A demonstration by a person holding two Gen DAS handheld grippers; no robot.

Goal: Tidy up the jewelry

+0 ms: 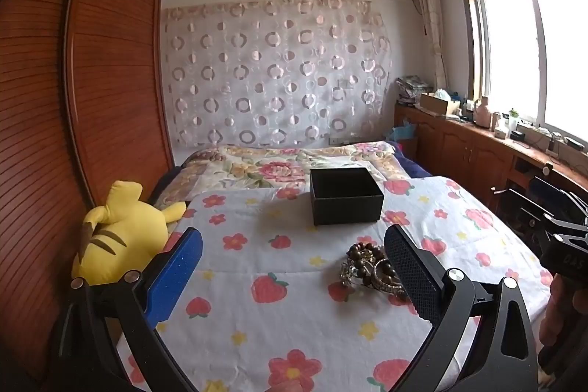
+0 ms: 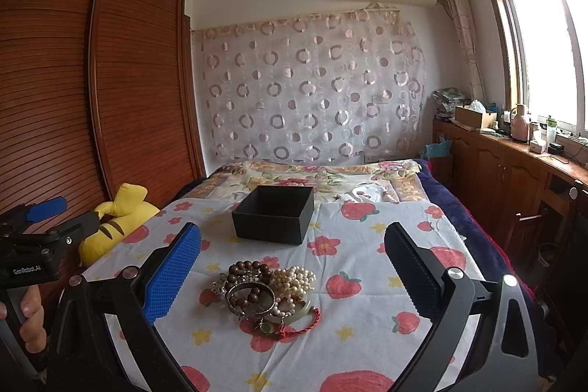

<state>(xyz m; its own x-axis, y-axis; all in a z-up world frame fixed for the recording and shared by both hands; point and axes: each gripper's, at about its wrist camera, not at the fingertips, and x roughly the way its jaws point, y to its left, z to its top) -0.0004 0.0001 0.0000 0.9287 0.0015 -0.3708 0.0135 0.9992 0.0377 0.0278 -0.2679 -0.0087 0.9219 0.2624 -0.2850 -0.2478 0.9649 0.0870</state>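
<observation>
A white bedspread printed with red strawberries and flowers (image 2: 367, 245) covered the bed. On it sat an open, empty black square box (image 2: 273, 214), with a yellow plush toy (image 1: 121, 237) at the bed's left edge. Just nearer than the box lay a tangled heap of bead, pearl and metal jewelry (image 2: 266, 294). The left gripper (image 1: 294, 267) and right gripper (image 2: 292, 267) both hovered with fingers spread wide, holding nothing.

A jewelry pile (image 1: 371, 267) sits partly hidden behind the left gripper's right finger (image 1: 411, 274) in the left wrist view. The black box (image 2: 273, 217) conceals its own floor, contents untellable. Clutter on the window counter (image 2: 514, 138) is too small to identify.
</observation>
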